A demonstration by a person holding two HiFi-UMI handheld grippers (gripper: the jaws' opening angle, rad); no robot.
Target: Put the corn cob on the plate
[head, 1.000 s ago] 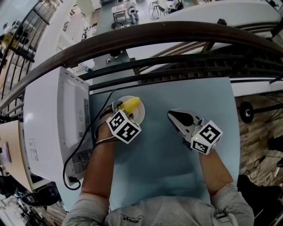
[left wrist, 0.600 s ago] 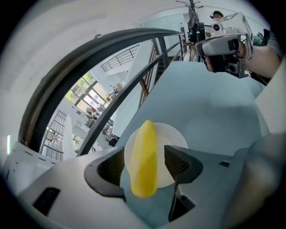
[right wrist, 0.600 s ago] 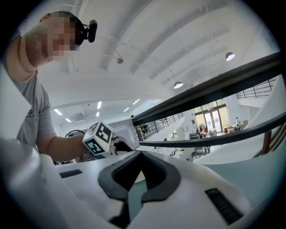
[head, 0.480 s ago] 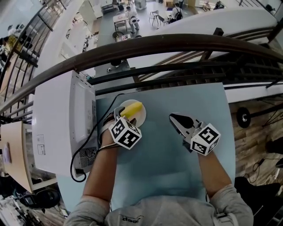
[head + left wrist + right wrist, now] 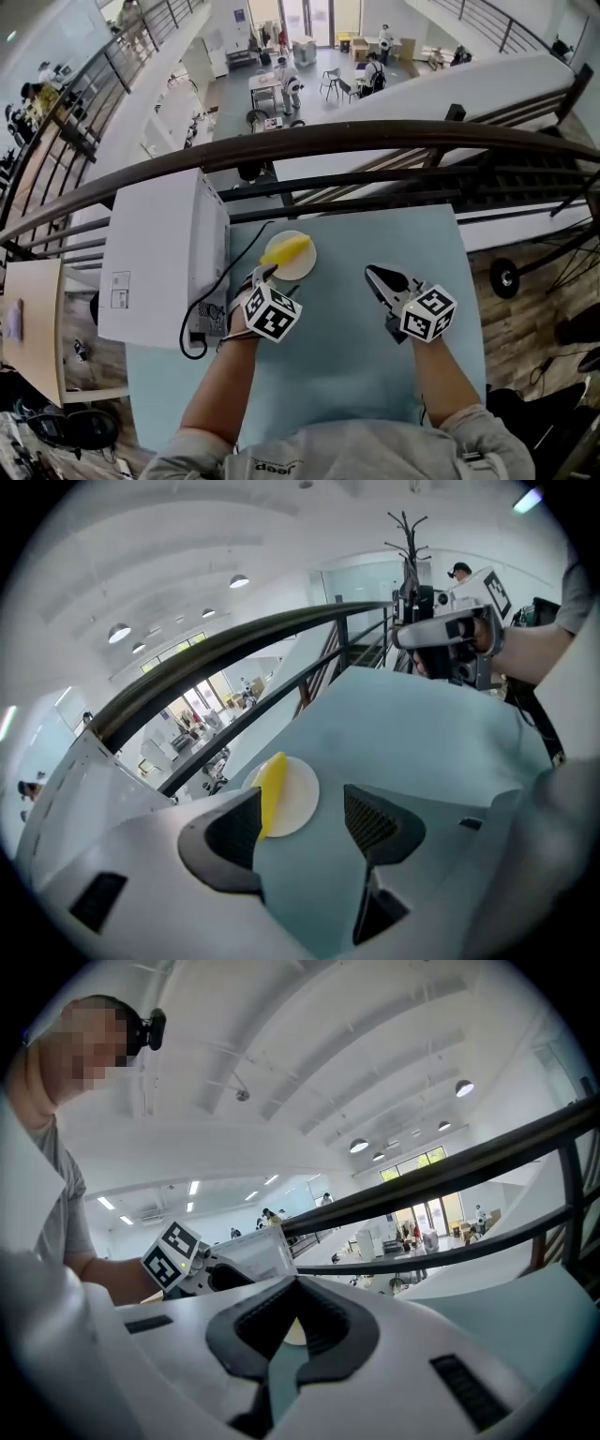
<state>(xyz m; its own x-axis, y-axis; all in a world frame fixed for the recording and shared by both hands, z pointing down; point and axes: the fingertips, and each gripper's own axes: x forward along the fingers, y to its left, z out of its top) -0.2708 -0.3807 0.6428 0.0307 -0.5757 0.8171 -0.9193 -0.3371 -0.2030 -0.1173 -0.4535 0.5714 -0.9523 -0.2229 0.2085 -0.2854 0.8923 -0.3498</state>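
Note:
The yellow corn cob [image 5: 285, 249] lies on the small white plate [image 5: 301, 264] at the far left part of the light blue table. In the left gripper view the corn cob [image 5: 272, 792] rests along the left half of the plate [image 5: 300, 797], just beyond the jaws. My left gripper [image 5: 266, 277] sits a little short of the plate, open, with nothing between its fingers. In that gripper's own view the left gripper [image 5: 300, 825] shows bare table between its pads. My right gripper [image 5: 375, 275] hovers to the right, shut and empty, its tips together in the right gripper view [image 5: 295, 1288].
A big white box-like appliance [image 5: 159, 262] stands on the table's left side, right beside the plate. Its black cable [image 5: 214, 291] loops past my left hand. A dark railing [image 5: 375, 141] runs along the far edge of the table [image 5: 347, 375].
My left gripper has drawn back from the plate toward me, and the corn cob stays on the plate. The right gripper has hardly moved. The head view has tilted up.

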